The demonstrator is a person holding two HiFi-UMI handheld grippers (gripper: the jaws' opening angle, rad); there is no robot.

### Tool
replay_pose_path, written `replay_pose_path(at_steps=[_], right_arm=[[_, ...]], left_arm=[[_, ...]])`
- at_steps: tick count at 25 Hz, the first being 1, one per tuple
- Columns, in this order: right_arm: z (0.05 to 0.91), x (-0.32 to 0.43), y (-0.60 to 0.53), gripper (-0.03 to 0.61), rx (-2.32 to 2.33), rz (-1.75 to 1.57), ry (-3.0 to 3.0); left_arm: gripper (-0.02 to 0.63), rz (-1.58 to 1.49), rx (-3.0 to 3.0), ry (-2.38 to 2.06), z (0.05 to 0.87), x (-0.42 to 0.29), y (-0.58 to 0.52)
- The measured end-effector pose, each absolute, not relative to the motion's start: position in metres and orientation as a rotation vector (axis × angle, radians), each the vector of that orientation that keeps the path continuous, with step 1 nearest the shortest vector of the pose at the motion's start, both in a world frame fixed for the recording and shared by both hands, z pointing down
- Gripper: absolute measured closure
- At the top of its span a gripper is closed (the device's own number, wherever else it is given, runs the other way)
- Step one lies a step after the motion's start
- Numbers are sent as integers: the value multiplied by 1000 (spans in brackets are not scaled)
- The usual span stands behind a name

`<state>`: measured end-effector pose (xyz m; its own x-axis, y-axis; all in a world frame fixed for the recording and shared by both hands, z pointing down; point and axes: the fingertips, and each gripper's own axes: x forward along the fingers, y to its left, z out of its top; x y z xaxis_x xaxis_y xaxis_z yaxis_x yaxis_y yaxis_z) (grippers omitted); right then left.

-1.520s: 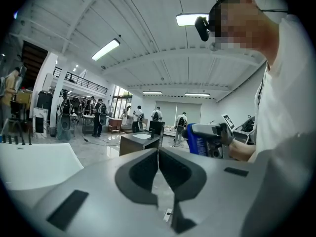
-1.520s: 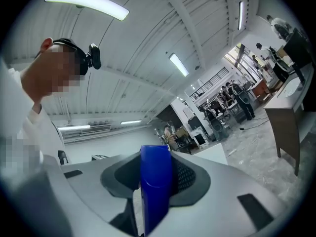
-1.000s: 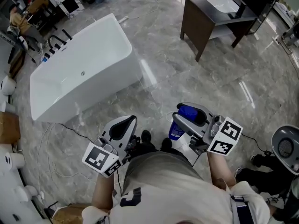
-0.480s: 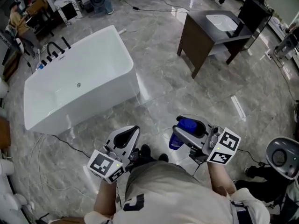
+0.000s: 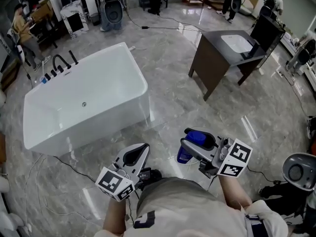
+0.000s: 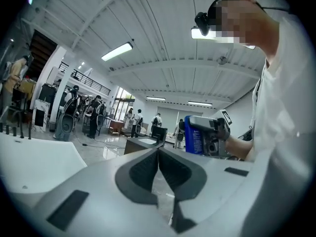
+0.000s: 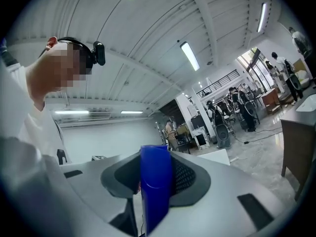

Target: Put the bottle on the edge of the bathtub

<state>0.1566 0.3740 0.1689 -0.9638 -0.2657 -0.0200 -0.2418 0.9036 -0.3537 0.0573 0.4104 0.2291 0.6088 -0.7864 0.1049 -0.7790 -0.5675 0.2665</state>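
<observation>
A blue bottle (image 5: 185, 153) hangs upright between the jaws of my right gripper (image 5: 191, 139), which is shut on it; in the right gripper view the bottle (image 7: 155, 181) fills the gap between the dark pads. My left gripper (image 5: 138, 152) is held beside it at the left, jaws closed together with nothing in them (image 6: 158, 158). From the left gripper view the bottle (image 6: 195, 138) shows in the other gripper. The white bathtub (image 5: 144, 89) stands on the floor ahead and to the left, apart from both grippers.
Black taps (image 5: 60, 62) stand at the tub's far left end. A dark vanity with a white basin (image 5: 212, 63) is ahead on the right. A cable (image 5: 61, 155) trails by the tub's near side. A round grey device (image 5: 299, 172) sits at right. People stand at the back.
Both grippers have travelled forward with the person, the bottle still held. The tub and vanity sit lower in the head view and more of the room's far side shows.
</observation>
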Motion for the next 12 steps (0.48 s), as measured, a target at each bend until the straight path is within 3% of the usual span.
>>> replay_pose_path(at_steps=[12], right_arm=[[170,120,345,430,-341,-538,3052]], left_arm=[[551,-68,2560,-1230,227,46,388]])
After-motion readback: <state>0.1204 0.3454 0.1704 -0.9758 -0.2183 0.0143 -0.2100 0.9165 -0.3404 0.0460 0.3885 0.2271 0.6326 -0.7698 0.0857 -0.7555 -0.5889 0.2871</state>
